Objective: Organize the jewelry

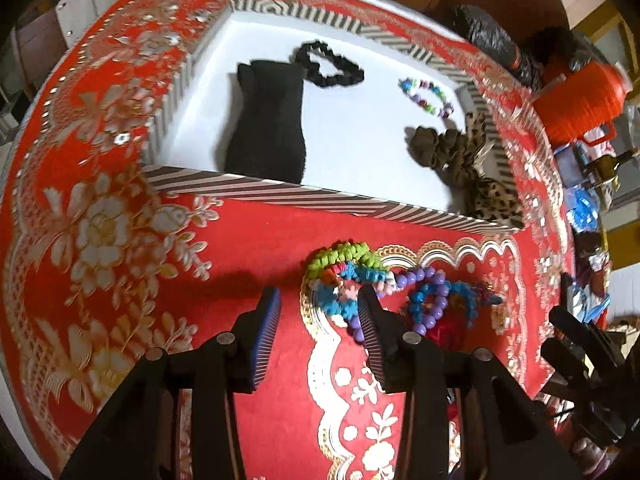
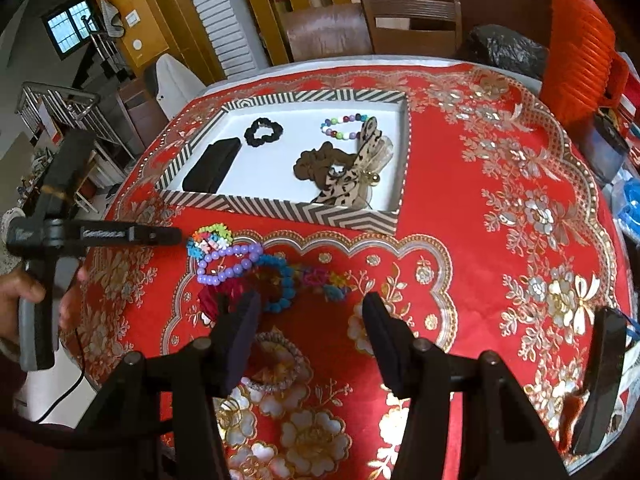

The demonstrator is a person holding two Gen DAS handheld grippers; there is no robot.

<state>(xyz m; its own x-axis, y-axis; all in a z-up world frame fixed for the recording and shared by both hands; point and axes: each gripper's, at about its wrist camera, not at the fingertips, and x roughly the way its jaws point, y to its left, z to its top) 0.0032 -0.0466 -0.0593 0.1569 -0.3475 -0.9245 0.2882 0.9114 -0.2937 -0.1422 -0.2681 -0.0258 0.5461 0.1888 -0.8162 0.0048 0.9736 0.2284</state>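
Observation:
A striped tray (image 1: pixel 280 194) (image 2: pixel 280 206) with a white floor holds a black pouch (image 1: pixel 268 120) (image 2: pixel 212 166), a black scrunchie (image 1: pixel 328 64) (image 2: pixel 263 131), a multicoloured bead bracelet (image 1: pixel 426 96) (image 2: pixel 346 126), a brown scrunchie (image 1: pixel 436 146) (image 2: pixel 316 166) and a leopard-print bow (image 1: pixel 488 196) (image 2: pixel 352 178). In front of the tray lies a pile of jewelry: a multicoloured scrunchie (image 1: pixel 344 270) (image 2: pixel 210 240), a purple bead bracelet (image 1: pixel 428 300) (image 2: pixel 228 262) and a blue bead bracelet (image 2: pixel 284 280). My left gripper (image 1: pixel 320 312) (image 2: pixel 176 236) is open just before the pile. My right gripper (image 2: pixel 312 320) is open and empty.
A woven bangle (image 2: pixel 280 364) lies between the right fingers. A red embroidered cloth (image 1: pixel 100 240) (image 2: pixel 500 240) covers the round table. An orange lantern (image 1: pixel 580 100) (image 2: pixel 580 52), a black bag (image 2: pixel 504 50) and clutter sit at the right edge. Wooden chairs (image 2: pixel 412 24) stand behind.

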